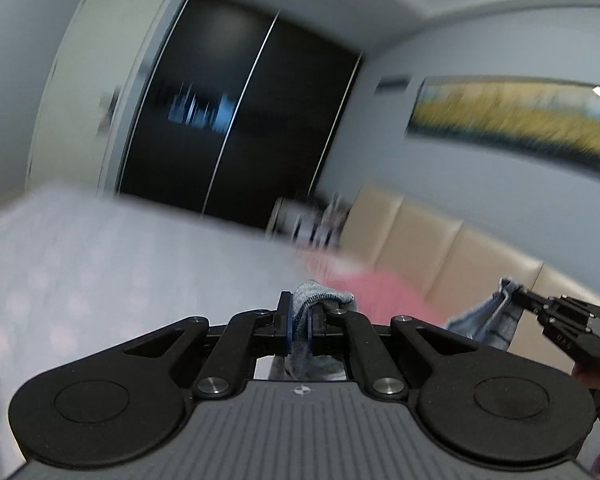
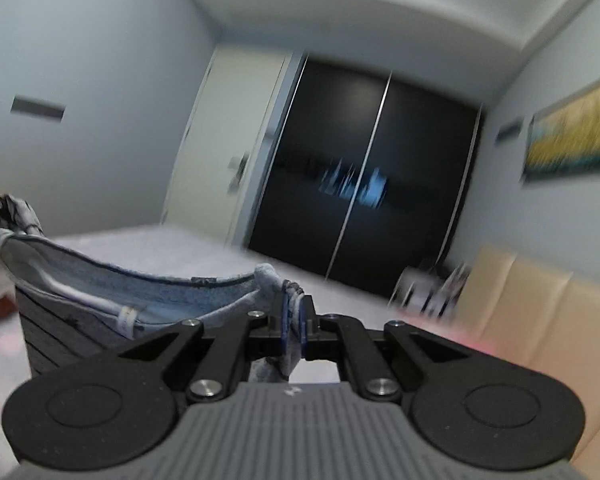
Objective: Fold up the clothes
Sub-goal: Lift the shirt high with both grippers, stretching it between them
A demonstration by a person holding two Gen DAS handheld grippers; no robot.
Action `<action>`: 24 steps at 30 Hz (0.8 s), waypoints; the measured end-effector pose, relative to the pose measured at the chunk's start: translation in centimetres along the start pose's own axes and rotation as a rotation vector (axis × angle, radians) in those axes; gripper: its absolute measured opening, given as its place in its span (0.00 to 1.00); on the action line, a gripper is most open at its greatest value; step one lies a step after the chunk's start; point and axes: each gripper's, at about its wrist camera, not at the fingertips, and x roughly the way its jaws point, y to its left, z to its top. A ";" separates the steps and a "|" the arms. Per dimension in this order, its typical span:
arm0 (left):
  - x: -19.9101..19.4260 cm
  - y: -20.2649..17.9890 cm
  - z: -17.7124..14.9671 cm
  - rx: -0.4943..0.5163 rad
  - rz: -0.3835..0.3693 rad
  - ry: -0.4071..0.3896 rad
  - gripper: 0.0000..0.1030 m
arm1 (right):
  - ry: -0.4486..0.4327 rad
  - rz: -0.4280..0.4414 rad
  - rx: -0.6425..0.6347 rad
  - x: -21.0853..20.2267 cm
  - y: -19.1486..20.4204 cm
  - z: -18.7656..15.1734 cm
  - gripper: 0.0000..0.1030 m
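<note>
Now the left gripper (image 1: pixel 299 322) is clamped on one end of a grey-blue garment (image 2: pixel 112 288), and the right gripper (image 2: pixel 294 328) pinches the other end; it hangs between them above the pale bed (image 1: pixel 100 256).

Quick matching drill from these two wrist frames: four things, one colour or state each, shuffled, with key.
Things:
1. left gripper
2. grey garment
3. sliding wardrobe doors
4. padded headboard

Colour or state:
A. beige
B. slung between the two grippers
C. shut on one end of the garment
D. black, glossy

Pairs: 1-C, 2-B, 3-D, 4-A. The right gripper is shut on the garment's other end.
</note>
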 end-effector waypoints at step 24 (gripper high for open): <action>10.0 0.6 12.6 0.011 0.203 -0.049 0.04 | -0.107 -0.190 -0.111 11.3 -1.9 14.3 0.06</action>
